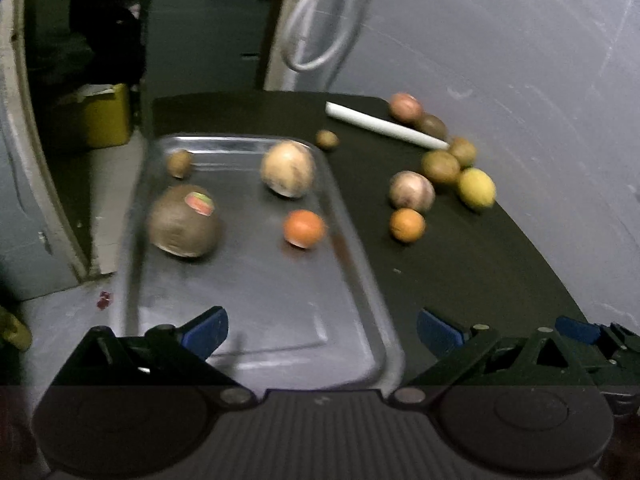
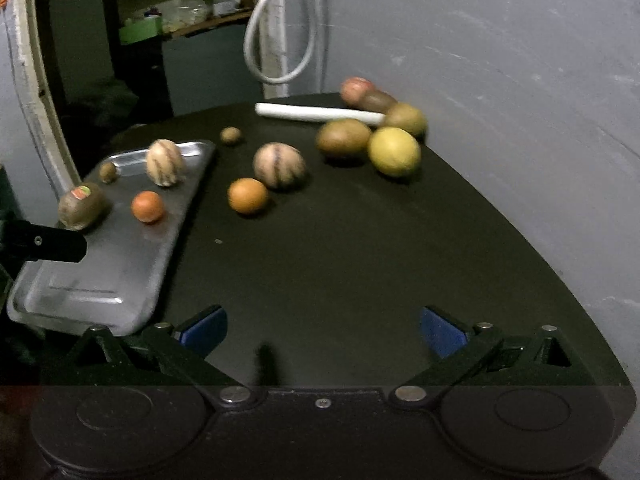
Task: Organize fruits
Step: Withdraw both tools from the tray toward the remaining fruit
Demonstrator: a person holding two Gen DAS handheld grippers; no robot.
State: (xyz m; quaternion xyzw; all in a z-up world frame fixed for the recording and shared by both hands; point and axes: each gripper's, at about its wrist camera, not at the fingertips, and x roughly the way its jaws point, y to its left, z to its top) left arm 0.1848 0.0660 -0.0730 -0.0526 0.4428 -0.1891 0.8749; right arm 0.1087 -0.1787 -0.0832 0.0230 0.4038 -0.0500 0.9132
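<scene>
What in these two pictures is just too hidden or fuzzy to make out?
- Sticker on the big brown fruit, left wrist view: motion blur makes its print unreadable.
- Brown fruit at the back, right wrist view: partly hidden behind the white tube.
- Shelf clutter beyond the table, right wrist view: too dark and small.
- Metal tray, right wrist view: near corner covered by the left gripper's black finger.

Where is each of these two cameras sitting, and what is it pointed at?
Left wrist view: rides on the left gripper, looking down over the metal tray; its own open blue-padded fingers show, and the right gripper's at the right edge.
Right wrist view: rides on the right gripper, looking down across the black table; its open fingers show, plus part of the left gripper at the left edge.
Shared: the tray, the stickered fruit, the yellow fruit, the white tube.
</scene>
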